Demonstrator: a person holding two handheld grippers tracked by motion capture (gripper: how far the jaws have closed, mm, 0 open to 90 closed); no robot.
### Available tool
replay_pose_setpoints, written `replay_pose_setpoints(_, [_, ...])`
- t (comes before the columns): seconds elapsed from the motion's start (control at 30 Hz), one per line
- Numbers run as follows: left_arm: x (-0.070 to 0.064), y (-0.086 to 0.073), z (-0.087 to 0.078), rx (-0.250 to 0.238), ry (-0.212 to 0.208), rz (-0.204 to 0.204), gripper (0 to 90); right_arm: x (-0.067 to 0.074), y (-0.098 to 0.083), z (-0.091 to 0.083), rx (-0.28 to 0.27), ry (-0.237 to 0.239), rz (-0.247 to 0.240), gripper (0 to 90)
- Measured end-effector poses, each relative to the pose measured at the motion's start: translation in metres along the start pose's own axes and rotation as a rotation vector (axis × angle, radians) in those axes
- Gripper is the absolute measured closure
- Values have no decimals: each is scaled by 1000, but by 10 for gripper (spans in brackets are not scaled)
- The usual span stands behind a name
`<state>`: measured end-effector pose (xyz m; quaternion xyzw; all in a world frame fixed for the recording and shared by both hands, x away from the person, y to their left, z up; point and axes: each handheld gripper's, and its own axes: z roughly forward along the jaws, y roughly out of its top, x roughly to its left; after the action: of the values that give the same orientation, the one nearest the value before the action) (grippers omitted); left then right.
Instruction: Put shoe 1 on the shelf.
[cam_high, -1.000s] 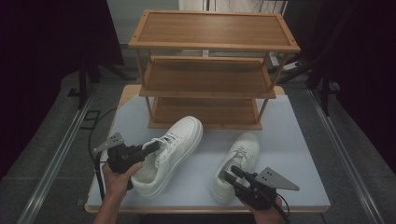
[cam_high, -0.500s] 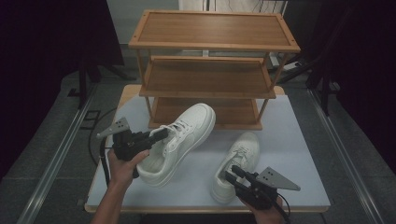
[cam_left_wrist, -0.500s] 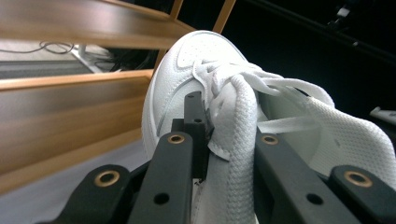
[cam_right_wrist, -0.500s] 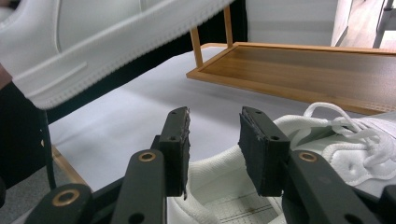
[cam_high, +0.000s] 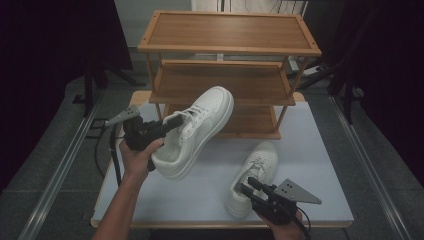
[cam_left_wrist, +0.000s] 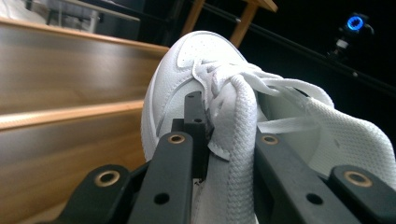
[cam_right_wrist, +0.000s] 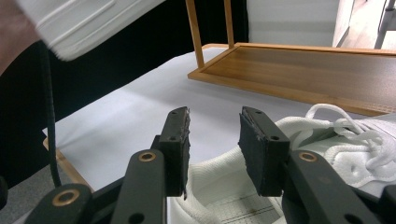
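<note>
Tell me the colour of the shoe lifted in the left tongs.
White all over, laces too; the shoe shows best in the high view.

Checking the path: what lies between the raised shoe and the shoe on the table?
Bare white table lies between the raised shoe and the resting shoe, as the high view shows.

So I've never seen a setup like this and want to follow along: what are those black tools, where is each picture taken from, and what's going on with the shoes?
A person holds a hand-held two-jaw gripper in each hand. One picture looks down from above the table; the other two come from cameras riding on the grippers, looking along their black jaws. The left gripper is shut on the tongue of a white sneaker, lifted off the table in front of the wooden shoe rack. The second sneaker lies on the white table. The right gripper hovers at its heel opening with jaws open, pressing on nothing.
</note>
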<state>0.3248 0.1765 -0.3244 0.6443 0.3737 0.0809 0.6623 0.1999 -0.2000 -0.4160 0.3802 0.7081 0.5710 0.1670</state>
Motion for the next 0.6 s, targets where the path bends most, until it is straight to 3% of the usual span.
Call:
replay_pose_setpoints(0.2, [8, 17, 11, -12, 42, -3, 827, -1, -1, 0, 3, -3, 4, 621])
replay_pose_setpoints(0.43, [17, 33, 19, -46, 78, -43, 827, -1, -1, 0, 1, -1, 4, 621])
replay_pose_setpoints(0.6, [22, 42, 35, -51, 135, -57, 826, -3, -2, 2, 8, 5, 13, 621])
